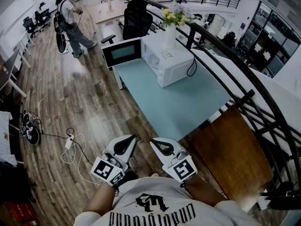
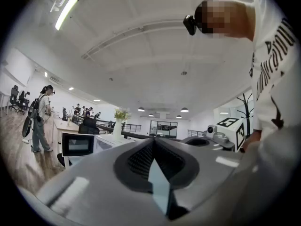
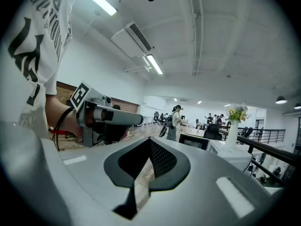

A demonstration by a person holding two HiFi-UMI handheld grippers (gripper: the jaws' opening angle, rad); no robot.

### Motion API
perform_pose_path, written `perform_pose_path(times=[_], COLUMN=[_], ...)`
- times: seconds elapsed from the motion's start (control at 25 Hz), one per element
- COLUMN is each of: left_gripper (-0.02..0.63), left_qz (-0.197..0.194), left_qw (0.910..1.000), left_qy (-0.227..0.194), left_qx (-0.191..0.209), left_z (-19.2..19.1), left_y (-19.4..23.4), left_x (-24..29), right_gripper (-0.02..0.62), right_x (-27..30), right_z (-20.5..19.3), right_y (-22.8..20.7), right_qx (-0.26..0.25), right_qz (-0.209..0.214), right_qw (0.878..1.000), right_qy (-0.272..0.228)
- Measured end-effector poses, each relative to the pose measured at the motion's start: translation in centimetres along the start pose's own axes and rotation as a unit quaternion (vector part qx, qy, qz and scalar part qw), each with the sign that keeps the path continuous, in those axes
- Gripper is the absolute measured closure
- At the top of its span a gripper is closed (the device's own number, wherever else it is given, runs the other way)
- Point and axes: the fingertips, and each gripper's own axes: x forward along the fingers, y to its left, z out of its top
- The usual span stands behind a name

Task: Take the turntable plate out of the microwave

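Both tongs are clenched on nothing: the left tongs (image 1: 130, 140) and the right tongs (image 1: 155, 143) have their jaws pressed together. They are held close in front of the person's chest, roughly level, with the tips angled toward each other.

Well ahead of both tips, the microwave (image 1: 169, 60) stands at the far end of the pale blue table (image 1: 188, 107), with bare tabletop between. Its door (image 1: 121, 53) stands wide open, hinged at the far corner and sticking out toward the left tongs' side. So the mouth faces that side rather than back at the tongs. The turntable plate shows in no view. I judge it lies flat inside the cavity, and being round it offers no long axis to line up with. The box's own long side runs away from the tongs.

Neither hand is clearly nearer. With the mouth facing leftward, the left tongs probably have the straighter line in, on the near side of the door.

The table's near corner lies just ahead of the right tongs, and a strip of tabletop lies before the mouth. A vase of flowers (image 1: 170, 32) stands on the microwave, and a dark cord (image 1: 192, 67) hangs at its right-hand face. A black railing (image 1: 251, 98) closes the flank beyond the right tongs, while wooden floor (image 1: 84, 107) lies beyond the left tongs.
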Motion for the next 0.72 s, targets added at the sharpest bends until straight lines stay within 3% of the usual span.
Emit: perform_pose_path(times=[0.36, 0.72], left_gripper=[0.557, 0.557], left_qz=[0.02, 0.015], left_qw=[0.9997, 0.9993], left_qy=[-0.012, -0.026], left_qx=[0.001, 0.023], left_z=[1.0, 2.8], left_y=[4.4, 12.8], left_x=[-0.6, -2.8], right_gripper=[0.594, 0.594], right_x=[3.4, 11.5], right_z=[0.1, 1.3], right_y=[-0.5, -1.0], right_qx=[0.006, 0.013], right_qz=[-0.003, -0.026], right_qw=[1.0, 1.0], right_qy=[-0.001, 0.002])
